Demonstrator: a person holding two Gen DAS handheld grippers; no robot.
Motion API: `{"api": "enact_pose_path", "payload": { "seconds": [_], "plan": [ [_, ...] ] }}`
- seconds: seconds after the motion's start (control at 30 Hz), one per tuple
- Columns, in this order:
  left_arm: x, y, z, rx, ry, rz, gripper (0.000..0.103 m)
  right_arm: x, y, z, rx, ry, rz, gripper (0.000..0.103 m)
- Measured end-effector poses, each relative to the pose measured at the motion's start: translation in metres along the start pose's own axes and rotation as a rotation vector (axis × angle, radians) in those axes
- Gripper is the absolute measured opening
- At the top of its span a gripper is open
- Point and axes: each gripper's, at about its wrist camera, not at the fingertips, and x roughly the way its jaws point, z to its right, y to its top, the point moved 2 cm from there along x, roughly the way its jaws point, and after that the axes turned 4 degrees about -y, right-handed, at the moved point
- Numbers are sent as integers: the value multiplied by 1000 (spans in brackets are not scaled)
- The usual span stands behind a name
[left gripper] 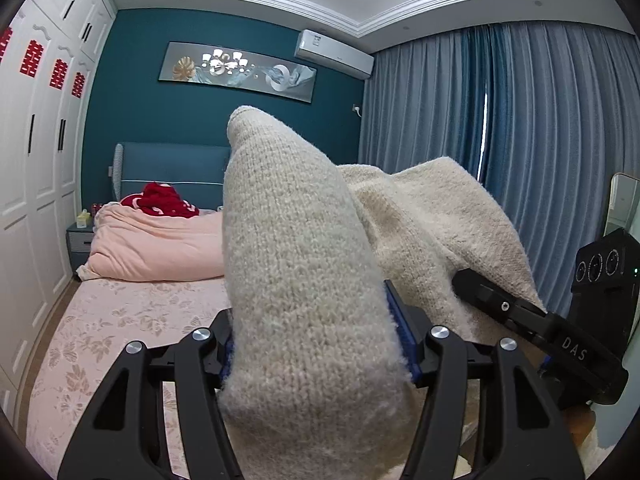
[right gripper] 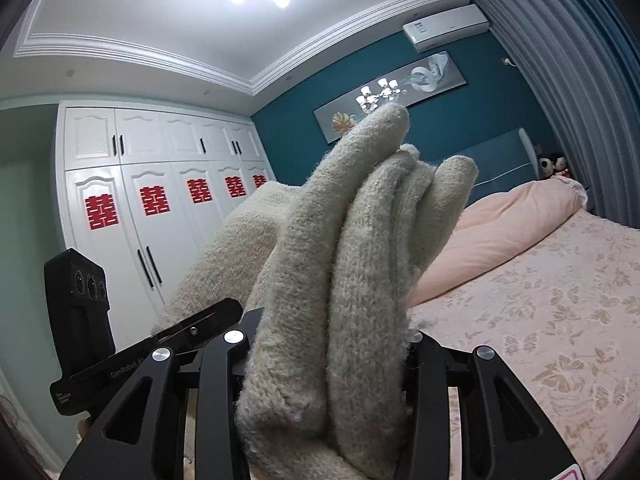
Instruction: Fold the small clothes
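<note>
Your left tool [left gripper: 316, 344] is clamped on a thick roll of the cream knit garment [left gripper: 296, 264]: its blue-padded fingers [left gripper: 402, 336] press against either side of the fold, spread only as far as the bunched wool forces them, and the fabric stands up out of the grip toward the ceiling. Your right tool [right gripper: 328, 364] is likewise pinched on the same cream knit [right gripper: 344, 264], here gathered into several stacked folds that rise between its black fingers and fan out at the top. In both views the garment is lifted clear of the bed, stretched in the air between your two tools; from the left wrist you can see the rest of the knit draping across to the right tool [left gripper: 520, 312], which enters from the right edge, and from the right wrist the fabric runs back to the left tool [right gripper: 192, 332] at lower left. Below and beyond lies the bed [right gripper: 560, 300] with its floral pink sheet, a pink duvet [left gripper: 160, 244] heaped near the headboard and a red garment [left gripper: 164, 200] lying on top of that duvet. White wardrobes [right gripper: 160, 184] with red paper cut-outs line the wall beside the bed.
</note>
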Motion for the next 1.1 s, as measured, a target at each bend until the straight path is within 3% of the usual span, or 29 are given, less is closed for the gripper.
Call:
{"api": "enact_pose_path", "payload": {
  "seconds": [0.13,0.2,0.23,0.27,0.3,0.37,0.43,0.53,0.63,0.73,0.83,0.9,0.93,0.97,1.0,1.03,1.1],
  "plan": [
    [-4,-20,-47,-31,73,-41,60,49,-40,-4,61,23,-110,40],
    [8,-47,-75,-54,127,-104,63,74,-85,3,74,-19,-178,47],
    [19,-66,-91,-75,135,-145,70,91,-115,14,75,-49,-231,53],
    [33,-91,-109,-107,144,-203,77,107,-150,27,75,-93,-304,63],
    [42,-118,-128,-142,167,-255,89,121,-187,43,83,-168,-395,65],
    [63,-186,-164,-196,260,-387,92,134,-252,72,125,-298,-573,65],
    [68,-249,-195,-287,336,-522,90,120,-292,94,186,-355,-650,66],
    [40,-294,-228,-517,288,-520,90,114,-301,103,162,-371,-666,67],
    [35,-304,-251,-666,264,-474,93,145,-290,105,150,-365,-663,86],
    [59,-301,-269,-710,248,-464,95,195,-297,113,188,-327,-727,86],
    [94,-322,-277,-748,230,-533,95,235,-329,131,277,-320,-861,86],
    [113,-345,-285,-791,226,-599,95,248,-357,143,351,-359,-934,88],
    [120,-357,-286,-812,240,-635,94,250,-366,146,402,-327,-945,84],
    [124,-369,-287,-837,254,-665,93,251,-365,144,416,-300,-926,62],
    [127,-377,-288,-868,239,-670,77,254,-359,139,402,-278,-922,47],
    [127,-376,-286,-894,208,-650,66,255,-346,133,364,-278,-906,38],
    [124,-356,-278,-852,213,-610,52,253,-311,113,284,-217,-830,34]
  ]
}}
